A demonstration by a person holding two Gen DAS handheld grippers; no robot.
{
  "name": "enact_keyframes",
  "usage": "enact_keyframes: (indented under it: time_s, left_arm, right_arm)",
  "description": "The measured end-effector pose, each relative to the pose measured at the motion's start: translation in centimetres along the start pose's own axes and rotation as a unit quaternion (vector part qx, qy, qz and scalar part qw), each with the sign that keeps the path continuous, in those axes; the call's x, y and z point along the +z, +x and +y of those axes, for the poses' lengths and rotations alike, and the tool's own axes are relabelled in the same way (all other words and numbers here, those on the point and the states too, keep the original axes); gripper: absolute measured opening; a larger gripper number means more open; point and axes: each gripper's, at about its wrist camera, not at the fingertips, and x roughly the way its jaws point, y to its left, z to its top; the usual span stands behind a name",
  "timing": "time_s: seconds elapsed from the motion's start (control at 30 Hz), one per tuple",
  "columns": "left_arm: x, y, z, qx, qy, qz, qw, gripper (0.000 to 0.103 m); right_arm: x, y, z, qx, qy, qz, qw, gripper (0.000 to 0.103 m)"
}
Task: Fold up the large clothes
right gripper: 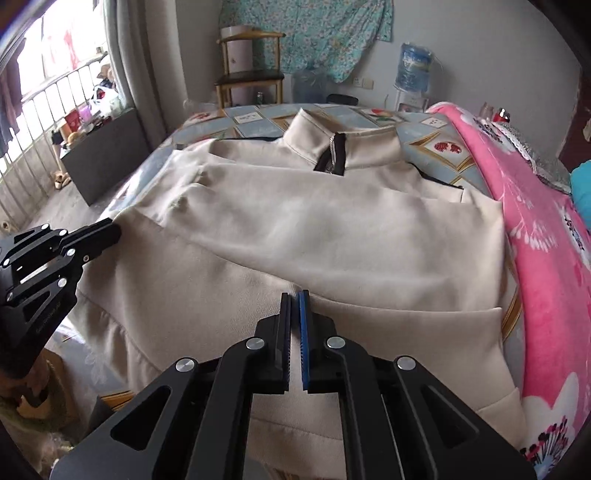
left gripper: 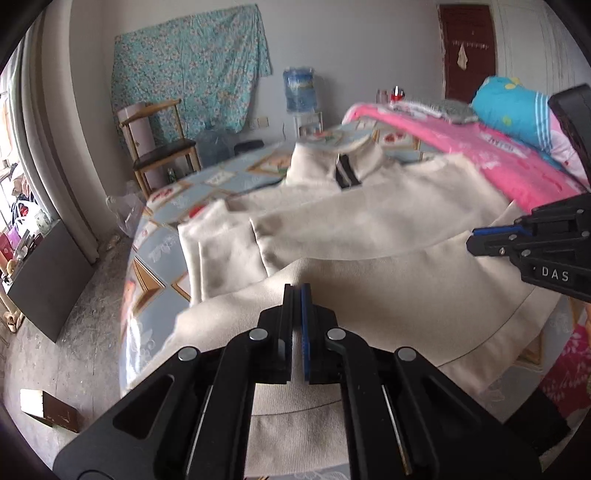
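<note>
While the cream pullover [right gripper: 295,229] lies spread on the bed [right gripper: 258,118], collar [right gripper: 332,144] toward 12 o'clock and hem toward 6, both tongs sit at the near end with their jaws together.

Item: left gripper [left gripper: 297,291]. Jaws pressed flat to each other, tips at a raised ridge of the hem cloth; it seems to pinch a fold there, though the pinch itself cannot be made out.

Item: right gripper [right gripper: 294,295]. Jaws likewise together at a crease of the cloth at 6 o'clock; whether fabric is caught cannot be told.

Item: pullover. One sleeve [left gripper: 225,251] already looks folded in at 9 o'clock in the left view. Short zip [right gripper: 334,155] at the neck, dark trim.

Handling note, as judgement: the step looks like carrying the hem up toward the collar. Best done with both corners gripped firmly and evenly, lifted together, kept level and taut so the fold lands square; the soft, heavy knit will likely sag in the middle if the hands drift apart.

Surface: bed with a patterned blue sheet, a pink blanket [right gripper: 535,240] along 3 o'clock touching the garment's edge.

Room: wooden chair [right gripper: 247,74] at 11 o'clock, floral cloth [right gripper: 306,33] hung on the wall, water jug [right gripper: 413,70] at 1 o'clock, barred window [right gripper: 48,92] at 9 o'clock, dark door [left gripper: 467,51] in the left view
</note>
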Motion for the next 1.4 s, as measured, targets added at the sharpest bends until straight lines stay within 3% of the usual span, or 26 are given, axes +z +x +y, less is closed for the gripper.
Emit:
enact_keyframes:
  time_s: [0.1, 0.2, 0.27, 0.33, 0.43, 0.53, 0.63, 0.67, 0.73, 0.8, 1.0, 1.07, 1.1, 1.17, 1.27, 1.4]
  left_arm:
    - [-1.6, 3.2, -0.3, 0.0, 0.012, 0.043, 0.999, 0.004]
    - [-2.4, 3.5, -0.9, 0.014, 0.033, 0.042, 0.9985, 0.004]
    - [-2.5, 3.5, -1.0, 0.015, 0.034, 0.042, 0.9984, 0.004]
    - [-2.5, 3.5, -0.9, 0.013, 0.032, 0.042, 0.9985, 0.004]
    - [-2.5, 3.3, -1.0, 0.013, 0.037, 0.04, 0.9984, 0.004]
    - [-2.6, 3.3, -1.2, 0.015, 0.044, 0.038, 0.9982, 0.005]
    - [-2.6, 3.3, -1.2, 0.016, 0.044, 0.039, 0.9981, 0.005]
    - [-2.6, 3.3, -1.2, 0.015, 0.043, 0.039, 0.9982, 0.005]
    - [-2.6, 3.3, -1.1, 0.013, 0.038, 0.04, 0.9984, 0.005]
    - [-2.7, 3.3, -0.9, 0.009, 0.032, 0.039, 0.9987, 0.005]
    - [-2.5, 2.8, -0.3, -0.008, 0.017, 0.037, 0.9991, 0.005]
    - [-2.3, 2.7, -0.4, -0.005, 0.017, 0.036, 0.9992, 0.005]
    - [-2.3, 2.8, -0.5, 0.0, 0.019, 0.038, 0.9991, 0.005]
    - [-2.3, 3.3, -0.7, 0.005, 0.022, 0.046, 0.9987, 0.005]
    - [-2.3, 3.4, -0.9, 0.01, 0.026, 0.047, 0.9985, 0.005]
    - [-2.3, 3.4, -0.9, 0.013, 0.035, 0.048, 0.9982, 0.005]
  right_arm:
    - [-1.4, 3.0, 0.1, -0.011, -0.008, 0.019, 1.0, 0.005]
    - [-1.5, 2.1, -1.2, 0.014, 0.013, 0.01, 1.0, 0.006]
    - [-1.7, 0.2, -3.4, 0.019, 0.041, -0.006, 0.999, 0.012]
    - [-2.1, -1.9, -5.8, -0.01, 0.061, -0.026, 0.998, 0.031]
    - [-2.9, -4.3, -9.9, -0.085, 0.082, -0.039, 0.992, 0.041]
    - [-3.8, -4.0, -13.6, -0.136, 0.1, -0.017, 0.985, 0.042]
    - [-4.2, -2.4, -15.3, -0.112, 0.109, -0.004, 0.988, 0.042]
    - [-4.4, -1.6, -15.4, -0.098, 0.11, 0.005, 0.989, 0.042]
    - [-4.5, -0.7, -14.9, -0.089, 0.099, 0.011, 0.991, 0.021]
    - [-4.6, -1.4, -13.8, -0.102, 0.079, -0.005, 0.992, 0.008]
    - [-4.9, -6.0, -13.9, -0.127, 0.093, -0.072, 0.985, 0.006]
    - [-5.1, -5.4, -14.8, -0.152, 0.103, -0.066, 0.981, 0.0]
    - [-5.2, -4.4, -15.3, -0.182, 0.1, -0.057, 0.977, 0.0]
    - [-5.6, -2.1, -17.1, -0.198, 0.119, -0.029, 0.972, 0.0]
    - [-6.6, -1.3, -19.8, -0.164, 0.192, -0.01, 0.967, 0.0]
    - [-6.2, -5.5, -18.8, -0.121, 0.198, -0.062, 0.971, 0.004]
